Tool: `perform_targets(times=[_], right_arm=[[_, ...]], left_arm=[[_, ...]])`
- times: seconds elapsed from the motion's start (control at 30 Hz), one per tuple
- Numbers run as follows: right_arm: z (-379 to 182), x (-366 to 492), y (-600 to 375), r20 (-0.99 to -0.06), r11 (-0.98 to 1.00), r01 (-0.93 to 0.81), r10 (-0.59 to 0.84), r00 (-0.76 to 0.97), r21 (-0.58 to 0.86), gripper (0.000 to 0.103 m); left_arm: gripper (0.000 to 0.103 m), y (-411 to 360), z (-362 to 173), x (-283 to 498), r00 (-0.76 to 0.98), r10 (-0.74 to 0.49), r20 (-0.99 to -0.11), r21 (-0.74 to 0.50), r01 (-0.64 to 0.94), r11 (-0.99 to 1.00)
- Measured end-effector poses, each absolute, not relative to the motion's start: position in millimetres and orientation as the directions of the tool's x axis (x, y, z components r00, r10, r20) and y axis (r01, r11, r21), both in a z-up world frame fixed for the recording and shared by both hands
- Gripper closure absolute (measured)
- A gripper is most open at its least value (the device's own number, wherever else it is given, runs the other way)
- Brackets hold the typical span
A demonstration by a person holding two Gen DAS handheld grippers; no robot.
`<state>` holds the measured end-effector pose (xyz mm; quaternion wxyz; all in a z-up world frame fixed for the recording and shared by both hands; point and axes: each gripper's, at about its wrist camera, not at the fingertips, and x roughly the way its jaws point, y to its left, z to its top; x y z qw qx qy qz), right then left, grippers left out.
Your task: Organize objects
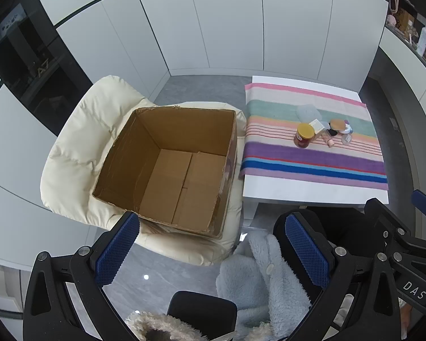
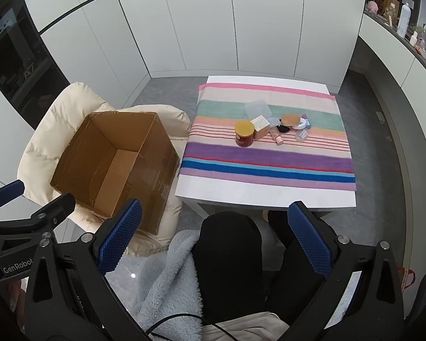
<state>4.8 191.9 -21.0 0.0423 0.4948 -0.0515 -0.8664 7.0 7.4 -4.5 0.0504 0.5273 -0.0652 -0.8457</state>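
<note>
Both grippers (image 1: 213,253) (image 2: 215,241) wide, box (image 1: 167,167) rim unobstructed

The open brown cardboard box (image 1: 167,167) looks matt and papery, resting on a cream padded chair (image 1: 79,147) of smooth, faintly glossy leather-like cover. Beside the box, a striped woven cloth (image 2: 267,156) lies soft and matt over the smooth white table (image 2: 264,196).

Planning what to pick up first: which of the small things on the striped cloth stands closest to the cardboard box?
The jar with the yellow lid and dark red contents. It stands at the box-side end of the cluster; everything else sits farther right.
</note>
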Motion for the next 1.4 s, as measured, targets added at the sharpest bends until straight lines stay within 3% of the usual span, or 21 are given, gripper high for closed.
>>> perform_targets(times=[1.0, 1.27, 1.4], right_arm=[[-25.3, 4.8, 199.4, -0.851, -0.990, 0.012, -0.130, -0.508, 0.144, 0.000], [-23.4, -4.0, 227.4, -0.849, -0.990, -0.007, -0.120, -0.515, 0.144, 0.000], [-23.6, -6.1, 245.4, -0.849, -0.988, -0.024, -0.120, -0.515, 0.154, 0.000]], left_arm=[[0.000, 19.5, -9.8, -2.6, -0.408, -0.118, -0.905, 0.122, 0.016, -0.992], [0.000, 33.4, -12.7, -12.3, -0.364, 0.012, -0.931, 0.000, -0.032, -0.999], [0.000, 48.5, -19.8, -17.7, -0.342, 0.016, -0.939, 0.003, -0.055, -0.999]])
